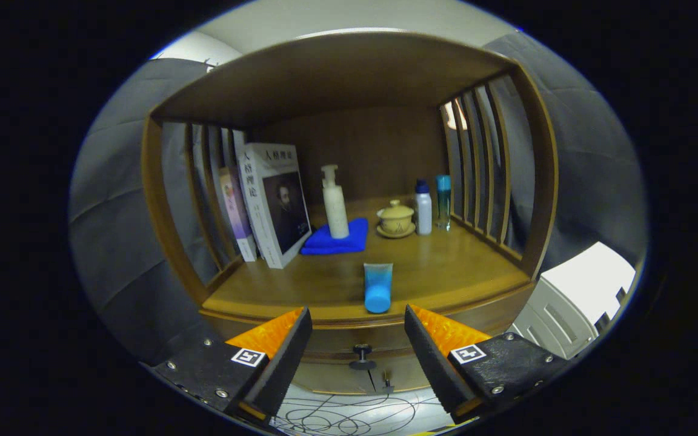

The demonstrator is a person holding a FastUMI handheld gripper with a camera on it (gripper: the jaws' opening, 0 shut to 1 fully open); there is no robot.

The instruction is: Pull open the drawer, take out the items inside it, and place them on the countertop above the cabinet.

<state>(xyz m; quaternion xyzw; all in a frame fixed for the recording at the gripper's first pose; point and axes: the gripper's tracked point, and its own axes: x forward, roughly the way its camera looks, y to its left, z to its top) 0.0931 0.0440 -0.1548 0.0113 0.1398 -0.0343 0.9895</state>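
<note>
Drawer Knob Waits Between the Open Fingers

Drawer (355, 354) sits under the table (446, 272), the top of the wooden cabinet. It looks closed, or nearly so, so this is my guess: the job is at its start. The small dark knob (362, 352) on its front is at about 6 o'clock from the blue tube (378, 287), and it lies between the two fingers, a little ahead of them.

Going left to right on the table: books (270, 203) lean at 9 o'clock. Next comes a blue cloth (337, 237) with a white pump bottle (335, 203) standing on it. Then a lidded tea cup (395, 219) on its saucer. Beside it, at 3 o'clock, stand a white bottle (423, 207) and a teal bottle (443, 201). The blue tube lies on its side near the front edge, apart from the rest.

The hand-held gripper (358, 330) is wide open and holds nothing. It points straight at the cabinet, level, and a bit low, so the knob shows in the gap.

To do this step well, I think the fingers should move forward until the knob is right between them, then close softly on both sides of it. Pull straight back, not up or sideways, so the drawer slides and does not jam. Keep clear of the tube above, since a bump could roll it off the edge.
</note>
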